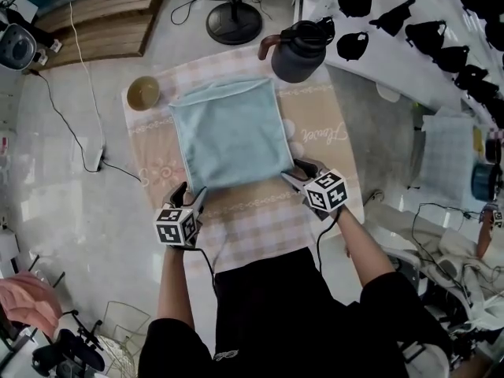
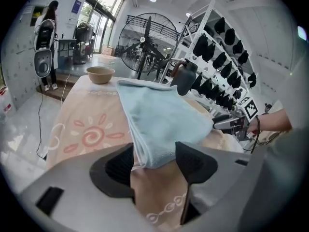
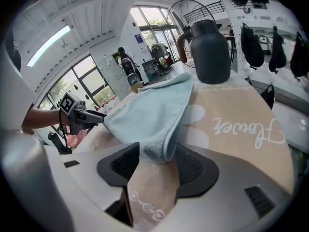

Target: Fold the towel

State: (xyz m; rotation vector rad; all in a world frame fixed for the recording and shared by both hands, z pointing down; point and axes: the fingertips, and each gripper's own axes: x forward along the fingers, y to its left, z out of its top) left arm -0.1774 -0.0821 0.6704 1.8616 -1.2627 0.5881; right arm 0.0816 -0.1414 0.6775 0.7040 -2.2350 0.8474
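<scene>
So the biggest thing here is the bench (image 1: pixel 260 227), covered in a beige and pink checked cloth with a sun print, which gives the fabric a flat place to be laid out.

On top of that, about the middle and a bit to the far side, sits the light blue terry towel (image 1: pixel 230 136). It's already doubled into a rough square, lying flat, with the layered edges showing at the near corners. I'd guess at least one fold is done.

The dark grey jug with a brown handle (image 1: pixel 299 52) stands at the far right, just past the towel's far right corner. It looks parked there to stay out of the way.

The left tongs (image 1: pixel 189 195) are at the towel's near left corner and the right tongs (image 1: pixel 301 172) at its near right corner, one per corner so the edge stays straight. Both sets are spread apart with a corner lying between the pads. On the right there's a clear gap on one side. On the left the cloth brushes the pads, but it doesn't look pinched to me.

Smallest is the round tan bowl (image 1: pixel 143 93) at the far left, well clear of the towel.
</scene>
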